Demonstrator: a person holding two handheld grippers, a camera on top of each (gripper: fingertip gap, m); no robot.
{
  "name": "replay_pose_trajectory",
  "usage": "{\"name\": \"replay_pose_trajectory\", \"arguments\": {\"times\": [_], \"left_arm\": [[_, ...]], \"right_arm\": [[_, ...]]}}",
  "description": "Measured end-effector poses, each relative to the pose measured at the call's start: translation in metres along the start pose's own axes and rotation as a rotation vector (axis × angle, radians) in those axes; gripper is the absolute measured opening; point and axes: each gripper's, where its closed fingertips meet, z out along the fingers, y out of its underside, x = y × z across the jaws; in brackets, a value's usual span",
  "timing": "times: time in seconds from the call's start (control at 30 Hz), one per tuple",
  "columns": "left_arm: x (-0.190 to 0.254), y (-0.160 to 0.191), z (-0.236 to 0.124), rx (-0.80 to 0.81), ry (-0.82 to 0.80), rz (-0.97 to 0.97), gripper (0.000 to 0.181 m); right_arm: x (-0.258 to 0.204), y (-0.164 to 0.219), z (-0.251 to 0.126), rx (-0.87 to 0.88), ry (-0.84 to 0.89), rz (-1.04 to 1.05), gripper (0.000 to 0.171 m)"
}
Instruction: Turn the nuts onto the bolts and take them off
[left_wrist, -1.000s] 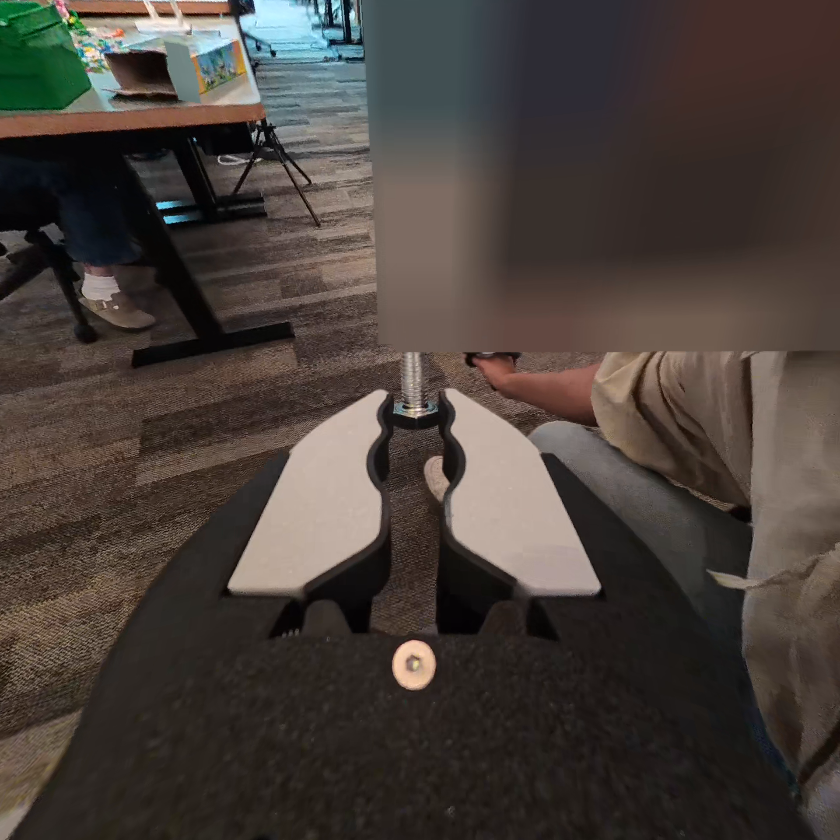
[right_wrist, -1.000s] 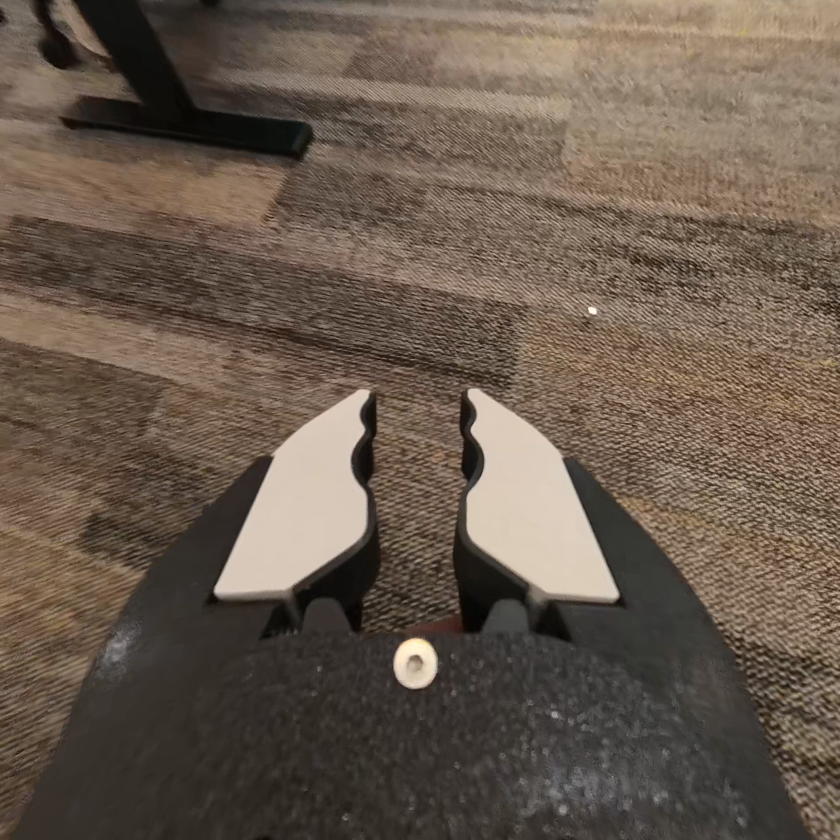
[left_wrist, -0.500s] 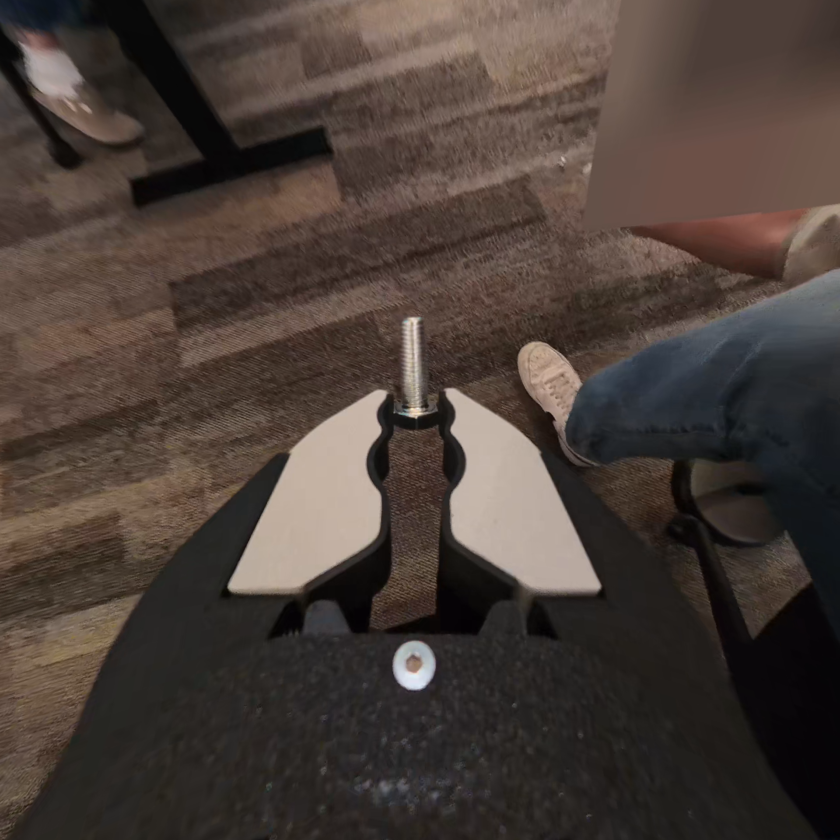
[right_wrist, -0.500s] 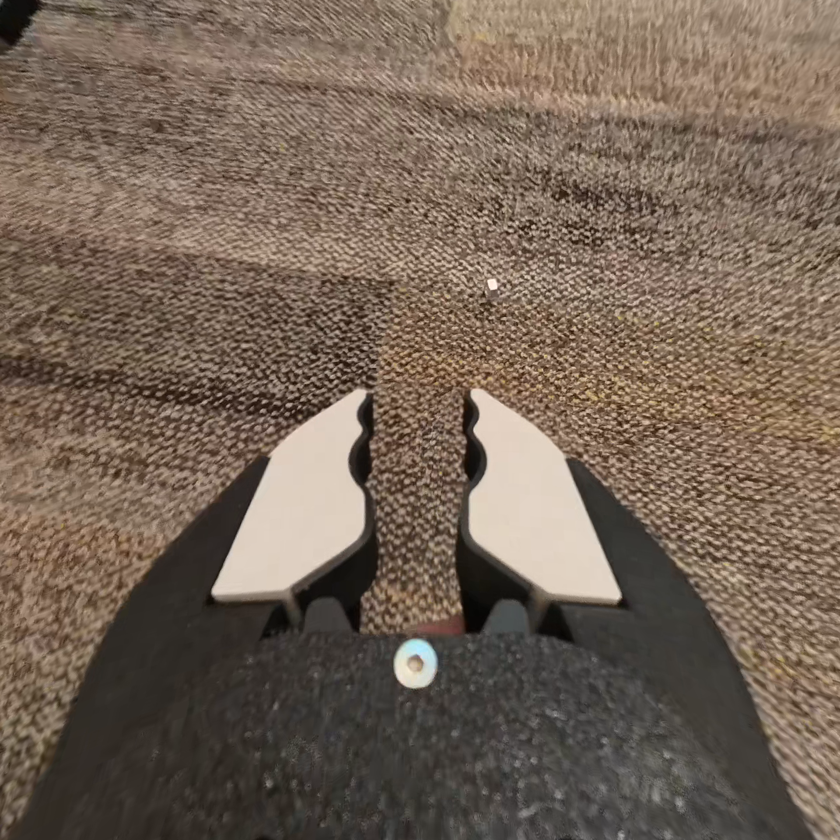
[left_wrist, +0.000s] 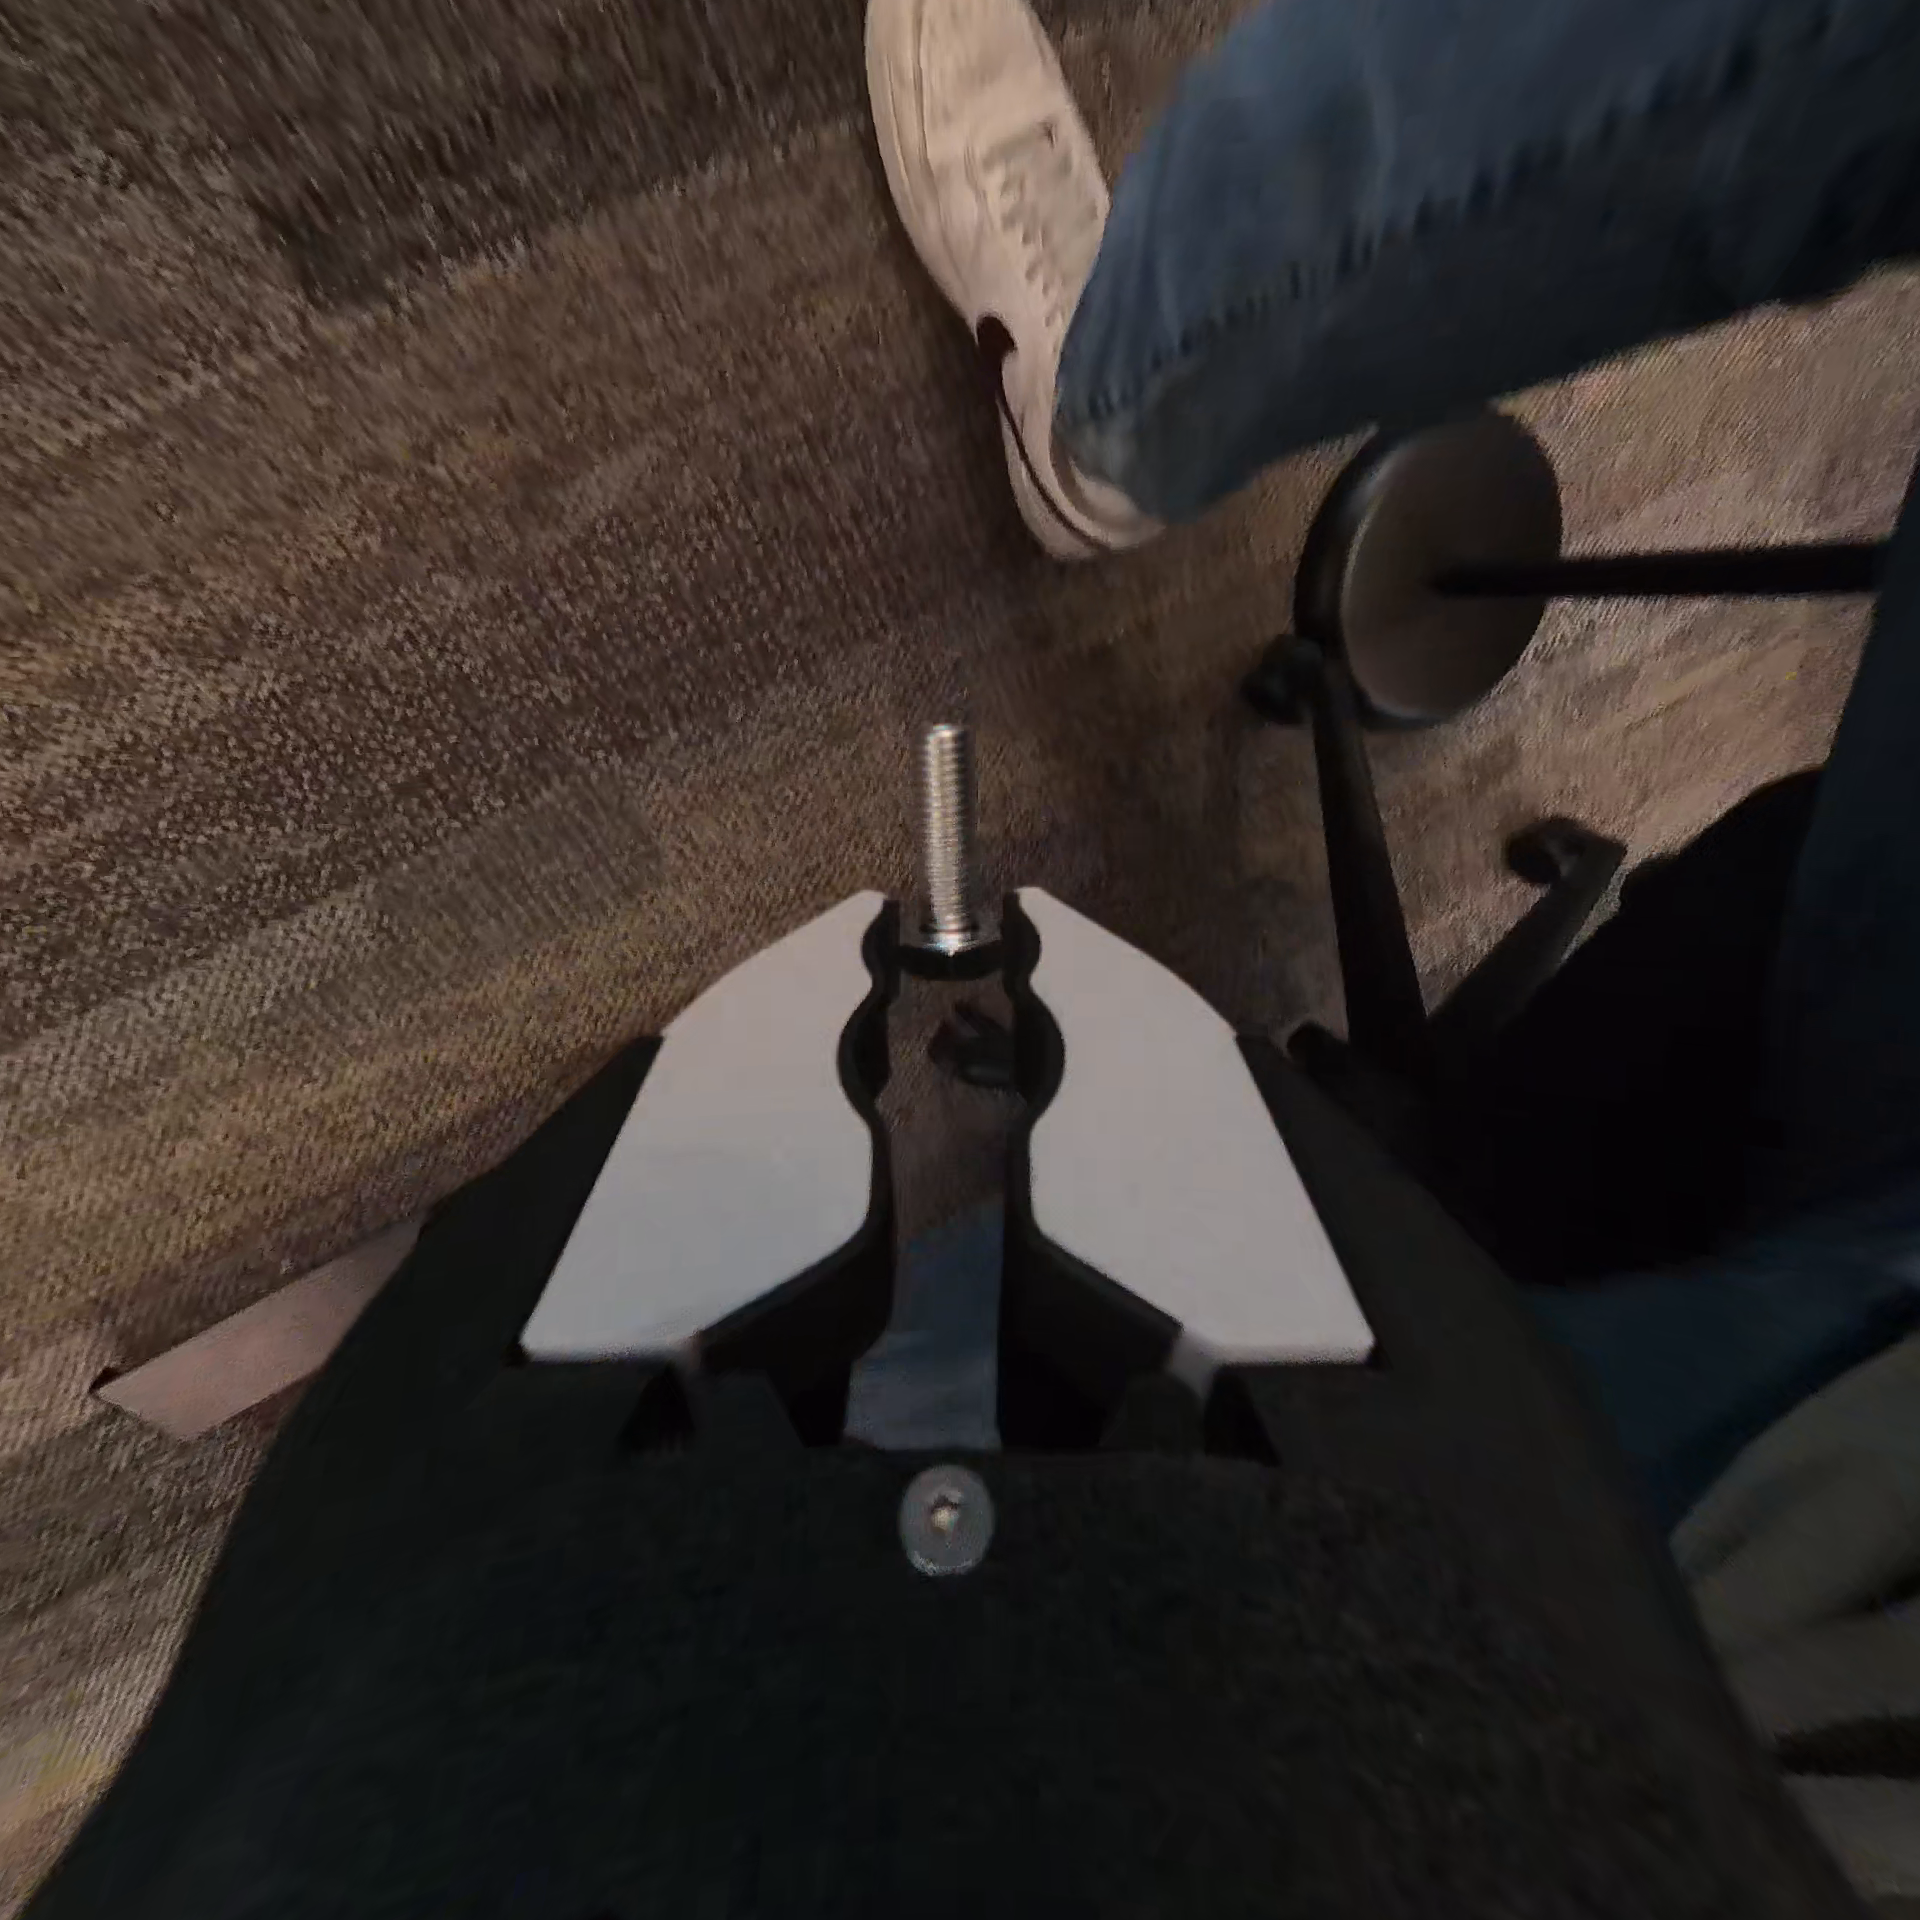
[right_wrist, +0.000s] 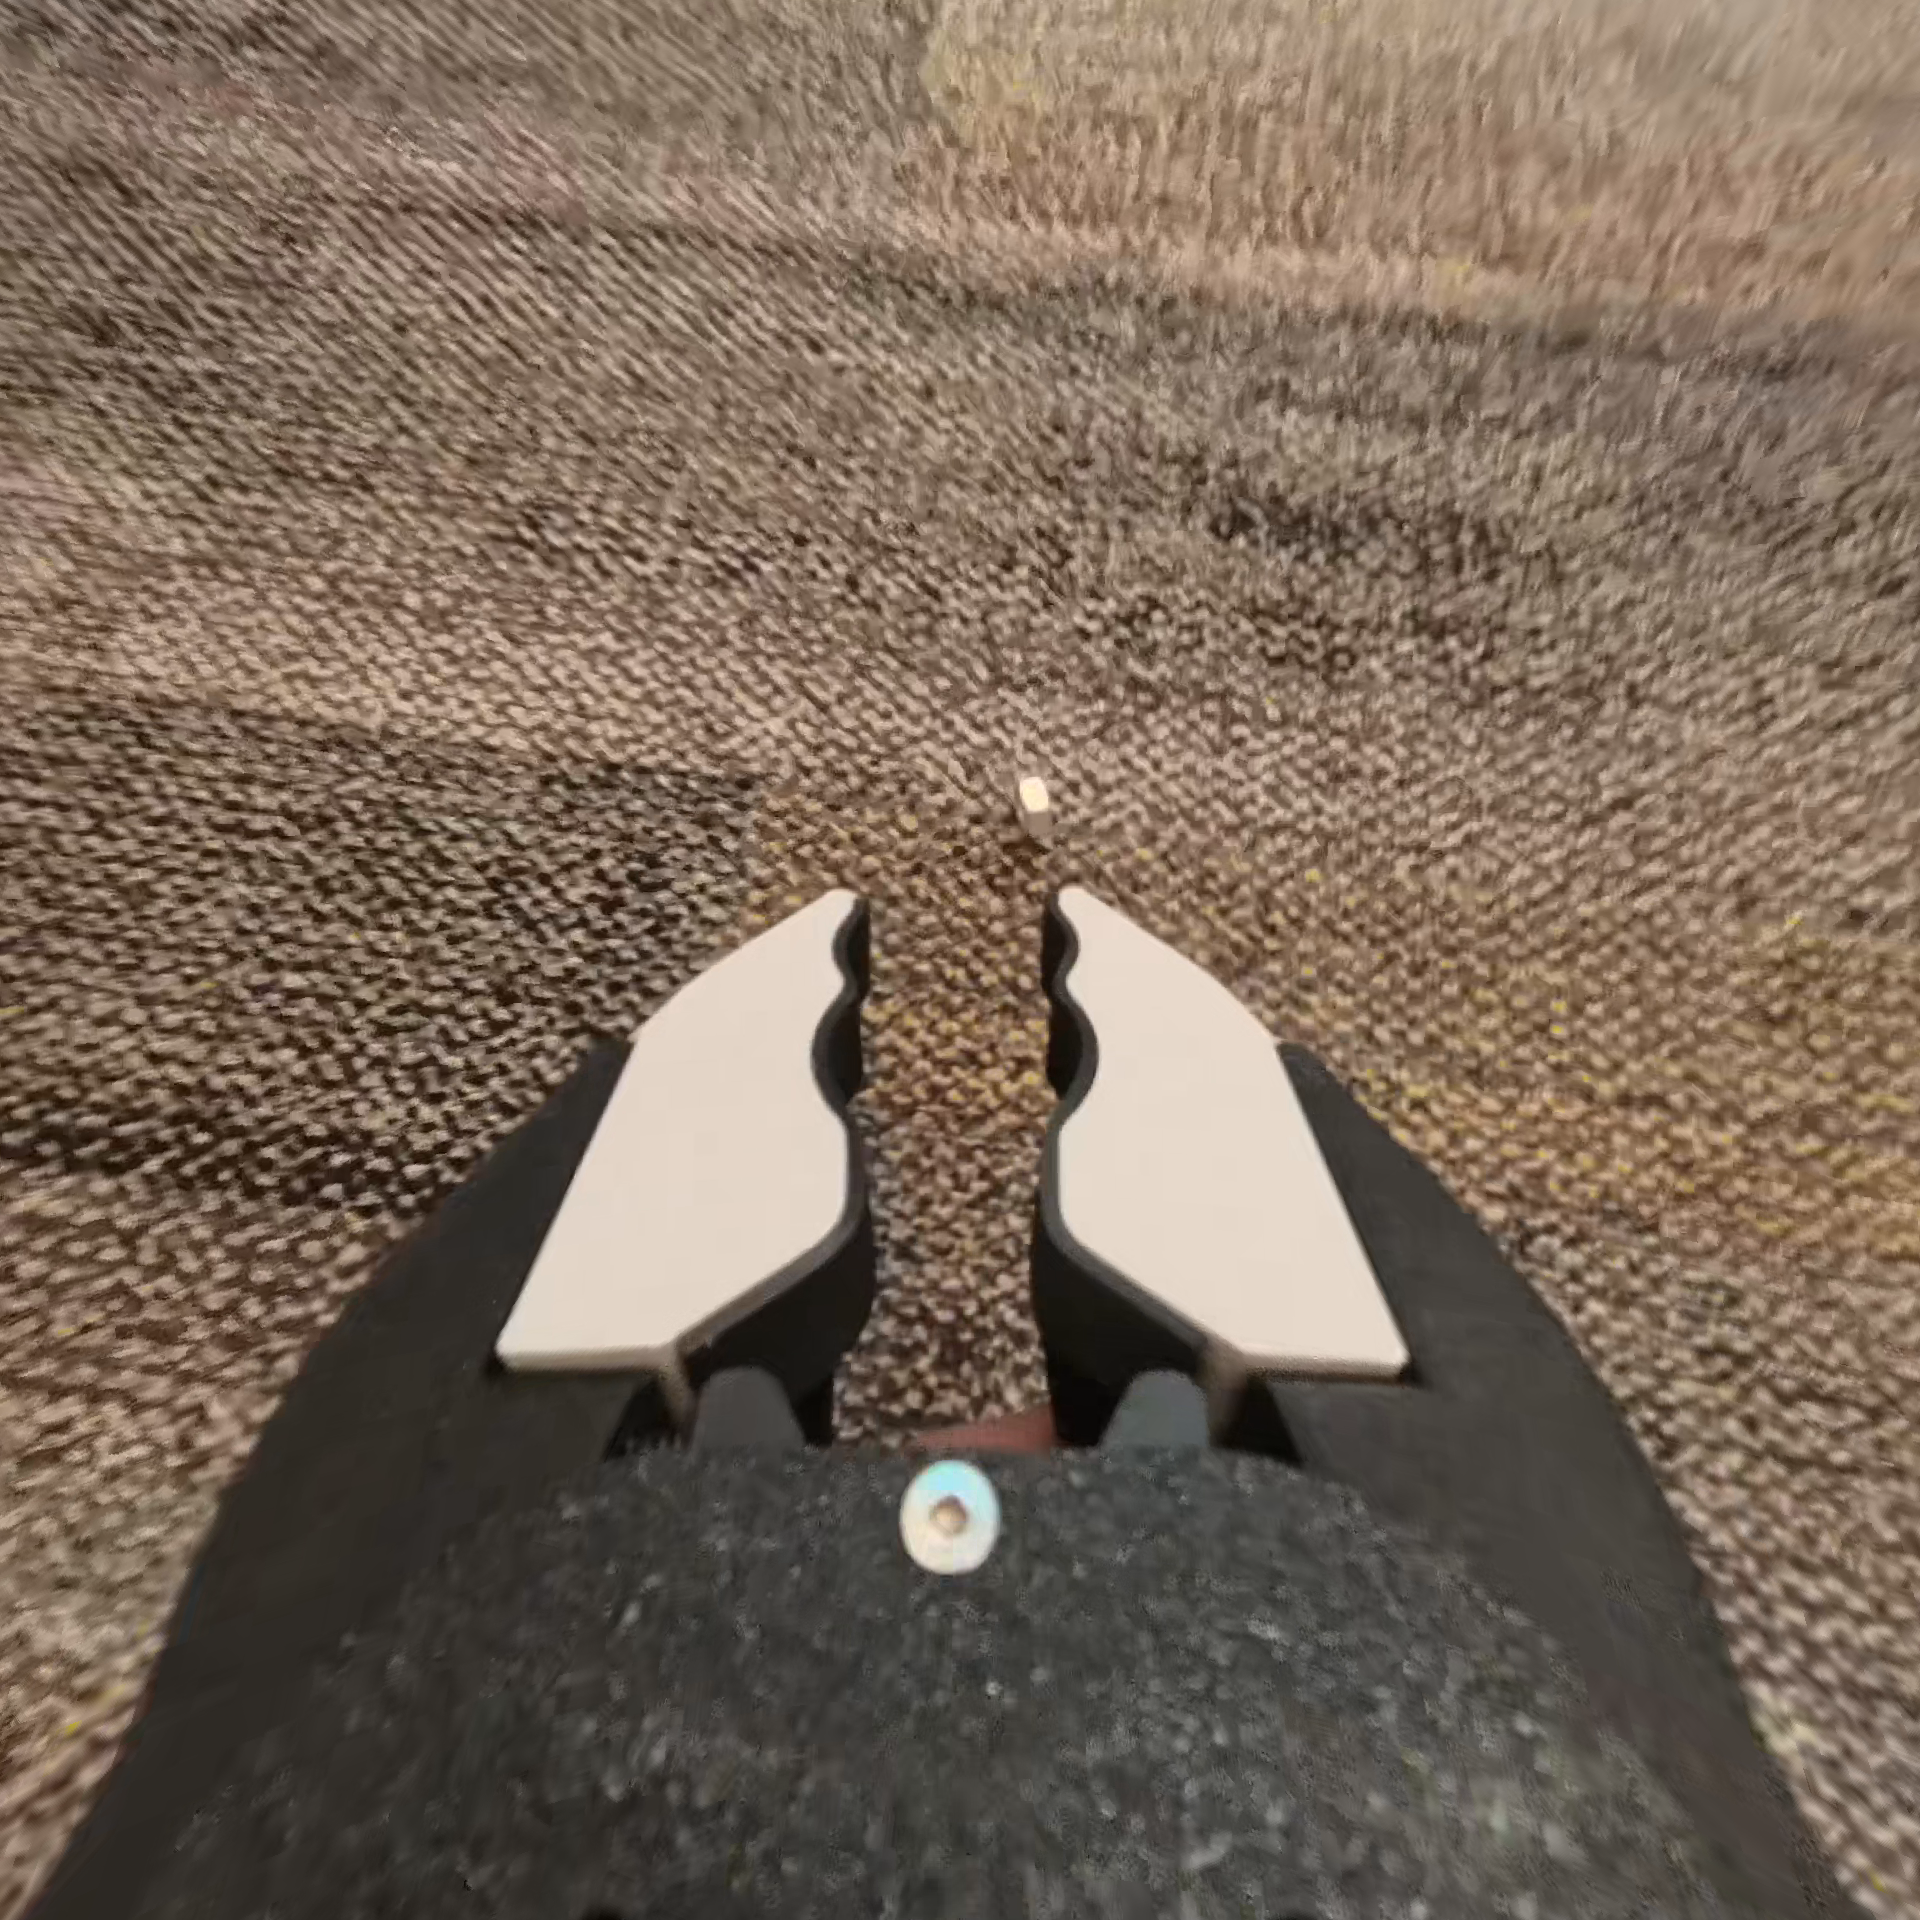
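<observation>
Two grippers show, one per wrist view. On the left gripper (left_wrist: 951, 935) the jaws are clamped on the hex head of a bolt (left_wrist: 945, 831), held at the very tips; its threaded shank sticks straight out ahead of them, bare of any nut along the part that shows. Beyond the bolt lies brown patterned carpet (left_wrist: 416, 623). Up and to the right are a pale shoe (left_wrist: 997, 229) and a leg in blue jeans (left_wrist: 1455, 208), both blurred, and just right of the gripper stands a black chair base (left_wrist: 1371, 883) with a round caster (left_wrist: 1444, 582).

On the right gripper (right_wrist: 954, 914) the jaws stand apart with nothing between them, only carpet (right_wrist: 520, 520) seen through the gap. A small pale nut (right_wrist: 1035, 806) lies on the carpet just ahead of the right fingertip, near it but not touching. It is too small and blurred to make out its shape clearly.
</observation>
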Motion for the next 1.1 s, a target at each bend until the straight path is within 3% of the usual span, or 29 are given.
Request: {"name": "replay_pose_trajectory", "arguments": {"times": [0.27,0.57,0.73,0.8,0.9,1.0,1.1], "left_arm": [[0.001,0.02,0.015,-0.081,-0.023,-0.064,0.018],[0.019,-0.005,0.032,-0.137,0.059,0.003,0.018],[0.028,-0.005,0.033,-0.157,0.073,0.035,0.018],[0.03,-0.005,0.031,-0.152,0.063,0.054,0.019],[0.028,-0.013,0.024,-0.093,0.043,0.012,0.019],[0.028,-0.032,-0.004,0.037,0.015,-0.054,0.019],[0.033,-0.054,-0.058,0.191,-0.046,-0.075,0.019]], "right_arm": [[0.023,0.041,0.057,-0.09,0.028,0.094,0.031],[0.019,0.022,0.099,-0.103,-0.004,-0.023,0.038],[0.018,0.03,0.112,-0.215,0.051,-0.031,0.015],[0.011,0.03,0.106,-0.221,0.017,0.004,0.009],[-0.011,0.008,0.076,-0.091,-0.04,0.011,0.009],[-0.047,-0.022,0.015,0.058,-0.114,-0.068,0.009],[-0.093,-0.051,-0.065,0.194,-0.197,-0.168,0.008]]}}
